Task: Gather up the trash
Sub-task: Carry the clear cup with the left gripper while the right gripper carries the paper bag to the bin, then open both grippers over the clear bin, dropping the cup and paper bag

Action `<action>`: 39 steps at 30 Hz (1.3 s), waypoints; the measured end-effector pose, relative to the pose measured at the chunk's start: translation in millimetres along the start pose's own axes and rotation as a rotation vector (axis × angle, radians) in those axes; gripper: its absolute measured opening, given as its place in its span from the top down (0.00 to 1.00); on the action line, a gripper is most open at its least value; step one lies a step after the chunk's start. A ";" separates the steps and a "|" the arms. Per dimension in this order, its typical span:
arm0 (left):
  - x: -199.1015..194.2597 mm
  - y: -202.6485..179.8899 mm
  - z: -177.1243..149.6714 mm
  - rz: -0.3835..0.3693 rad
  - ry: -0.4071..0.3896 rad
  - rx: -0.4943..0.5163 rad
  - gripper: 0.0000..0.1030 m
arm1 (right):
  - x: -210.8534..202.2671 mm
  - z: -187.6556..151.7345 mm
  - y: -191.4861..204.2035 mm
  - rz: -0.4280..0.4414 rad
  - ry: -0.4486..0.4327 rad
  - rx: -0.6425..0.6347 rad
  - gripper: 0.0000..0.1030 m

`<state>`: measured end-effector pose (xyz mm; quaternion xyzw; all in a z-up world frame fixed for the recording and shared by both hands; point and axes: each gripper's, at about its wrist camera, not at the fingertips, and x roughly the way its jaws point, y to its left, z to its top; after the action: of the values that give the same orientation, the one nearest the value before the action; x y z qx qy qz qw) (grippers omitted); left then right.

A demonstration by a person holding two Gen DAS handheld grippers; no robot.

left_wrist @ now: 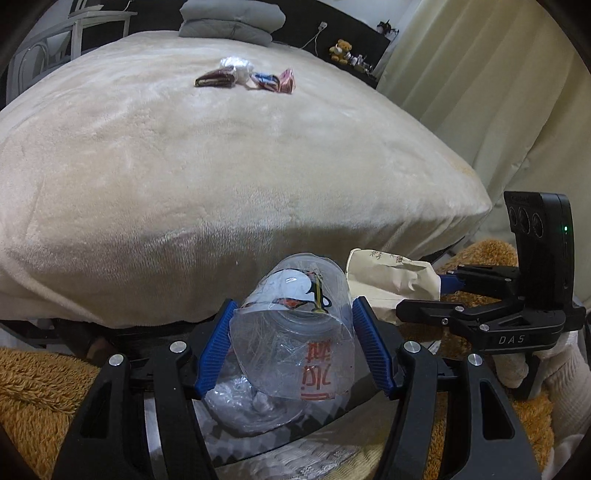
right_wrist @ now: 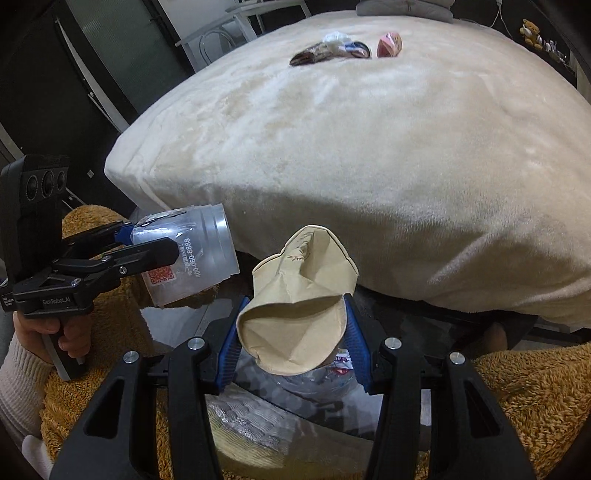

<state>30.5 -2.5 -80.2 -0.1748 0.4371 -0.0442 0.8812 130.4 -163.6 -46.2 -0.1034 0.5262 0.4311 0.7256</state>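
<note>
My left gripper (left_wrist: 293, 343) is shut on a clear plastic cup (left_wrist: 295, 332) with red print, held on its side in front of the bed; it also shows in the right wrist view (right_wrist: 188, 254). My right gripper (right_wrist: 291, 343) is shut on a crumpled tan paper cup (right_wrist: 299, 302), also seen in the left wrist view (left_wrist: 391, 280). Both are held above a bin lined with clear plastic (right_wrist: 280, 406). Several wrappers (left_wrist: 247, 75) lie far back on the bed, also seen in the right wrist view (right_wrist: 343, 48).
A cream blanket covers the bed (left_wrist: 221, 166). A grey pillow (left_wrist: 232, 22) lies at its head. Curtains (left_wrist: 498, 92) hang on the right. A teddy bear (left_wrist: 341, 50) sits on a dark shelf. An orange fuzzy fabric (right_wrist: 535, 398) surrounds the bin.
</note>
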 end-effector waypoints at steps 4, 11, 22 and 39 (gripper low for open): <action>21.0 7.4 -3.9 0.036 0.093 -0.022 0.39 | 16.9 1.7 -7.0 0.003 0.069 0.037 0.51; 57.8 23.5 -13.9 0.112 0.249 -0.060 0.39 | 45.7 1.9 -12.3 -0.024 0.175 0.067 0.51; 104.5 35.3 -26.4 0.149 0.423 -0.125 0.39 | 98.0 6.6 -22.9 -0.063 0.353 0.154 0.51; 130.4 47.2 -30.5 0.173 0.520 -0.181 0.39 | 114.9 4.8 -47.4 0.011 0.428 0.328 0.51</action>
<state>83.1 3.4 -212.0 -0.1975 0.6639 0.0269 0.7208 177.0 -130.1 -156.6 -0.0703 0.7311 0.3124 0.6025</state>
